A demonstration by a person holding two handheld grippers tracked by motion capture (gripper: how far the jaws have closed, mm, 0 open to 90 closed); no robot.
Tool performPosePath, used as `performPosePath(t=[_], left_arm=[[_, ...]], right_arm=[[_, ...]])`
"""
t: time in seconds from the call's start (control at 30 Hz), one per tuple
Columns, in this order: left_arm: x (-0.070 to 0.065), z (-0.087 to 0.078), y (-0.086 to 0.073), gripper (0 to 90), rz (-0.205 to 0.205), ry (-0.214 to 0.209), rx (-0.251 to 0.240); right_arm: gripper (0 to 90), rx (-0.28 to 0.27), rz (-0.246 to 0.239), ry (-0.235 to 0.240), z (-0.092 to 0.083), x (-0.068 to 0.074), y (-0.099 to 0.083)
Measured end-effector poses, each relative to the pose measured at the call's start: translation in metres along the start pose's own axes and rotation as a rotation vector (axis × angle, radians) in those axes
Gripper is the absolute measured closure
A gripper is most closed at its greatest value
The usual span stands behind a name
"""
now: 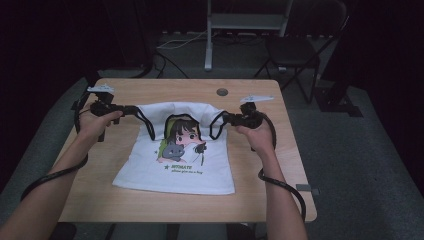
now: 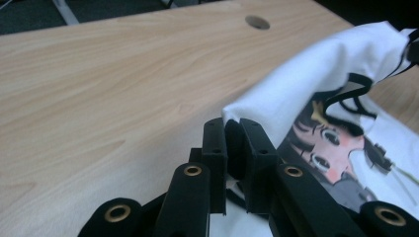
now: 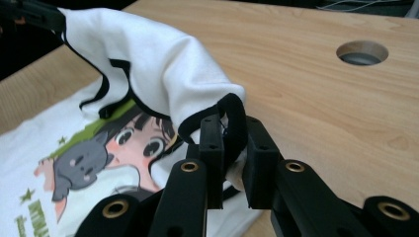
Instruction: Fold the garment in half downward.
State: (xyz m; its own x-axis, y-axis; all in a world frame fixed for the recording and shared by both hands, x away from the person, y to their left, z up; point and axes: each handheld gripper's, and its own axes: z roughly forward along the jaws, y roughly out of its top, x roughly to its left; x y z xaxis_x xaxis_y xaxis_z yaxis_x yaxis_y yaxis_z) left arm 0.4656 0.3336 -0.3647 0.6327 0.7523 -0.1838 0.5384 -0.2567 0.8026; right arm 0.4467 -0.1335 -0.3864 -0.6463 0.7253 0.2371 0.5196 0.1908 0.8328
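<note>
Across the middle of the counter lies a white T-shirt with black trim and a cartoon print of a girl and a grey cat, its hem flat toward the near edge and its upper part raised off the wood. We hold it at both upper corners. Our left gripper has its jaws closed on a fold of white cloth at one shoulder, and our right gripper is clamped on the black-edged sleeve opening at the other. With both corners pinched and held apart, the shoulder line is stretched between our hands and curls over toward the print, so we judge this to be a fold of the top part down over the front; holding two corners at once keeps the fold line straight and stops the fabric from bunching. The lower half resting on the counter anchors the shirt while the top is carried.

Pale wood grain covers the counter, with rounded corners and a round cable hole near the far edge, well apart from the shirt. Grey carpet surrounds it. Beyond the far edge the room is dark, with a folding chair, a metal stand and loose cables on the floor.
</note>
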Motion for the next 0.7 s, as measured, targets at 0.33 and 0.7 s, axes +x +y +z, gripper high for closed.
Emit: performPosePath(t=[0.33,0.7], left_arm=[[-0.008,-0.003,-0.013,82.3,0.033,0.009,0.023],[-0.015,-0.006,-0.025,82.3,0.075,0.017,0.051]], right_arm=[[81.1,0.031,-0.040,-0.007,0.000,0.008,-0.011],[81.0,0.065,-0.101,-0.011,-0.003,0.017,-0.024]])
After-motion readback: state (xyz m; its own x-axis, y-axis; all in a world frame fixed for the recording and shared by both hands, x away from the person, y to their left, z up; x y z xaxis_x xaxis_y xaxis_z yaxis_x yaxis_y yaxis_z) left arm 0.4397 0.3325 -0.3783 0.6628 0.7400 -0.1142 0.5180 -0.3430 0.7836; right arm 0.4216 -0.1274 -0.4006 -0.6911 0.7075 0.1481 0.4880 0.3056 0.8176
